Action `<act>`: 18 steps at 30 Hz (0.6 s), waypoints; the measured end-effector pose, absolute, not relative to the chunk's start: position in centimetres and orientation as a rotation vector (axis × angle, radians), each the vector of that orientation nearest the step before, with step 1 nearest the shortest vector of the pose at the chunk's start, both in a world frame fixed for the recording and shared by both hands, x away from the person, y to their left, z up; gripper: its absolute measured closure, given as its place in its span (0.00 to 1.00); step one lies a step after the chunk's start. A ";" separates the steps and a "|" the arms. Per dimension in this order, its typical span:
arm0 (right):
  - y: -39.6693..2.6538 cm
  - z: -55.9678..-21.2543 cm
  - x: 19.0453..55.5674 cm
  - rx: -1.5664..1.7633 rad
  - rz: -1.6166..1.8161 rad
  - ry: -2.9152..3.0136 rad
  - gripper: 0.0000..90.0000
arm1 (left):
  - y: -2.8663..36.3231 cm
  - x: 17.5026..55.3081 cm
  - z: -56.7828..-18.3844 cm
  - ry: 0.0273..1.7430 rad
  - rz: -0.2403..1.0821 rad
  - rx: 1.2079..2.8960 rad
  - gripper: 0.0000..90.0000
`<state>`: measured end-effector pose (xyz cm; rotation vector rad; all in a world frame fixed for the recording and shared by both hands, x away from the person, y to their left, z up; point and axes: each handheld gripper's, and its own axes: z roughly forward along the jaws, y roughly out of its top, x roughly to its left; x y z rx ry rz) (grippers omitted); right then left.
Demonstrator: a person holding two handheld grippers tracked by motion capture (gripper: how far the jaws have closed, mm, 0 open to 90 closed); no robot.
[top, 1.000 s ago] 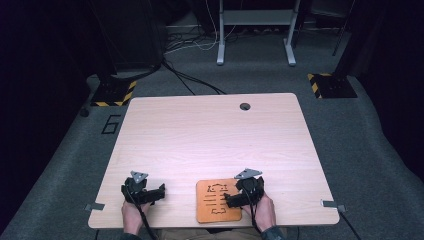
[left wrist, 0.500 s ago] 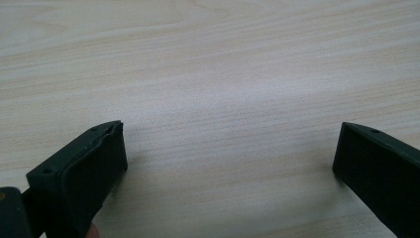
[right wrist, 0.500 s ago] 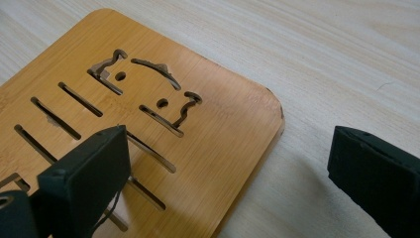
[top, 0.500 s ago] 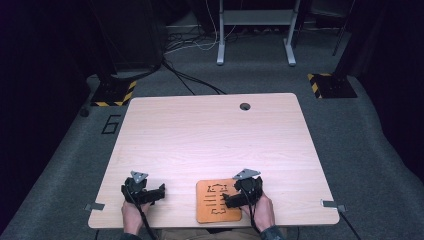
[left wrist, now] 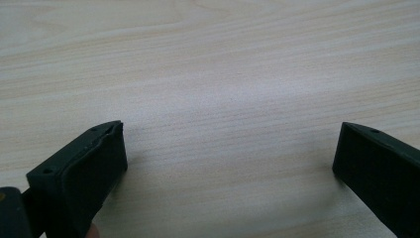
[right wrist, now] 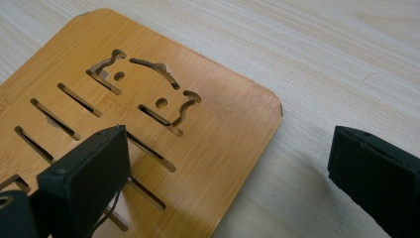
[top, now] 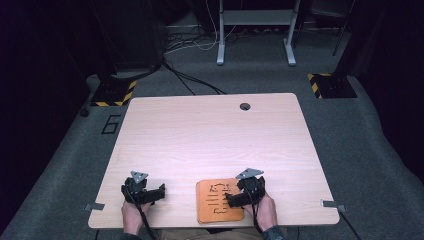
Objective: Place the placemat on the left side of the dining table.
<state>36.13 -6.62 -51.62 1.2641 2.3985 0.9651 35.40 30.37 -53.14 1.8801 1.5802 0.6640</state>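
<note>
pale wooden table [top: 210, 135], bamboo board [top: 219, 201] under right gripper [top: 231, 199], jaws spread, left gripper [top: 159, 192] jaws spread

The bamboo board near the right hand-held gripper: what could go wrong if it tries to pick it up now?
1. The bamboo board lies flat on the table, so the open jaws of the right hand-held gripper may slide over its edge instead of gripping it.
2. A jaw tip might catch in one of the cut slots.
3. The board lies close to the table's near edge and could be pushed off.
</note>
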 end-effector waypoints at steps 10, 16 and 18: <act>-7.1 -51.6 36.1 1.285 0.966 2.392 0.02 | 30.4 35.4 -53.1 1.580 0.664 1.880 0.00; -7.6 -51.7 36.1 1.291 0.970 2.389 0.02 | 30.4 35.4 -53.1 1.580 0.664 1.880 0.00; -7.8 -51.7 36.1 1.296 0.969 2.387 0.02 | 30.4 35.4 -53.1 1.580 0.664 1.880 0.00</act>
